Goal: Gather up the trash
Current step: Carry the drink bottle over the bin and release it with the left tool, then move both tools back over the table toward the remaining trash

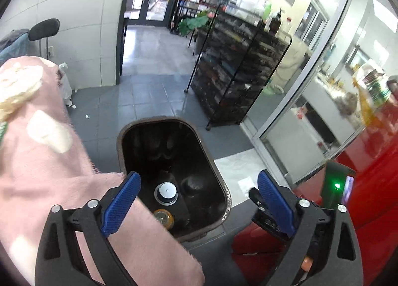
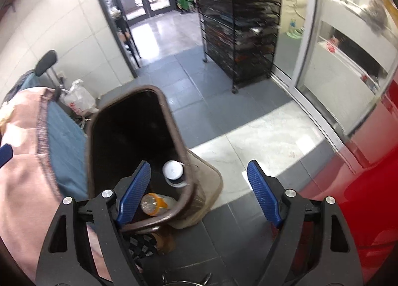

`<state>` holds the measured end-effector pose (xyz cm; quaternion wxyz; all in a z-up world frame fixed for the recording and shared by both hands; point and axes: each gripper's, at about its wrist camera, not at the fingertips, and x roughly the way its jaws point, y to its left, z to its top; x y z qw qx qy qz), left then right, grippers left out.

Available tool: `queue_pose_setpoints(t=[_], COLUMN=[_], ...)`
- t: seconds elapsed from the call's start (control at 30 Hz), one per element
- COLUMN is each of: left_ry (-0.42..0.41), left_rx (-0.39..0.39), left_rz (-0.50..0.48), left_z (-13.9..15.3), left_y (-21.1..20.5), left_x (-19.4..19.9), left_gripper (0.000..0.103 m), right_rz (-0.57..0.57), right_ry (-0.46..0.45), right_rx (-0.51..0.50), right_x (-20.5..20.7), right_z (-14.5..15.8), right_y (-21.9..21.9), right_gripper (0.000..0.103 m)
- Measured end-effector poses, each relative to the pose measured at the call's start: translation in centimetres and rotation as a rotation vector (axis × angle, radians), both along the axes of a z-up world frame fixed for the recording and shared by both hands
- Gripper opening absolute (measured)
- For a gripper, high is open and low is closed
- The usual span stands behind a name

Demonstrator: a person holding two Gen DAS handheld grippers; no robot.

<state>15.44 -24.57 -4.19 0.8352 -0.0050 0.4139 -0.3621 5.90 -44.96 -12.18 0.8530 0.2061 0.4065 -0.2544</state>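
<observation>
A brown trash bin (image 1: 214, 161) with a dark inside stands on the floor below both grippers; it also shows in the right wrist view (image 2: 174, 117). Inside lie a white-capped bottle (image 1: 166, 190) (image 2: 173, 169) and an orange-capped clear bottle (image 1: 163, 218) (image 2: 153, 204). My left gripper (image 1: 199, 201) is open and empty above the bin's near rim. My right gripper (image 2: 199, 191) is open and empty, with its left finger over the bin's near corner. Part of the right gripper (image 1: 268, 214) shows in the left wrist view.
A pink-sleeved arm (image 1: 49, 161) fills the left side. A red surface (image 2: 360, 199) lies to the right. A black wire rack (image 2: 238, 24) on wheels stands ahead by a glass partition (image 2: 323, 62). A white plastic bag (image 2: 78, 99) and a black chair (image 1: 44, 29) sit at the left wall.
</observation>
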Motion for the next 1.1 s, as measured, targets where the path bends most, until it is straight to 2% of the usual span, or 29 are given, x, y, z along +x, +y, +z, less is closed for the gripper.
queue_pose_setpoints(t=[0.33, 0.47, 0.53, 0.67, 0.8, 0.93, 1.1], left_ry=[-0.103, -0.206, -0.228, -0.203, -0.189, -0.154, -0.136], left_rx=[-0.068, -0.021, 0.004, 0.009, 0.038, 0.036, 0.044], left_rz=[0.111, 0.189, 0.243, 0.344, 0.472, 0.605, 0.657], left_z=[3.9, 5.4, 5.7, 5.3, 4.5, 3.4, 2.4], left_y=[8.2, 11.6, 13.1, 17.5, 22.3, 28.0, 31.0], left_x=[-3.2, -4.6, -4.7, -4.9, -4.9, -4.5, -4.2], left_gripper=[0.095, 0.096, 0.096, 0.096, 0.096, 0.096, 0.095], right_rz=[0.201, 0.281, 0.321, 0.414, 0.526, 0.613, 0.699], right_ry=[-0.151, -0.207, -0.224, -0.241, -0.259, -0.26, -0.241], right_rx=[-0.035, -0.052, -0.052, -0.045, -0.044, -0.045, -0.065], right_x=[1.3, 1.8, 2.2, 3.2, 3.9, 4.7, 6.4], right_z=[5.0, 7.0, 7.7, 8.8, 9.9, 10.7, 11.3], right_y=[6.2, 8.8, 10.3, 13.7, 17.0, 19.9, 23.5], right_gripper=[0.086, 0.087, 0.087, 0.088, 0.088, 0.088, 0.088])
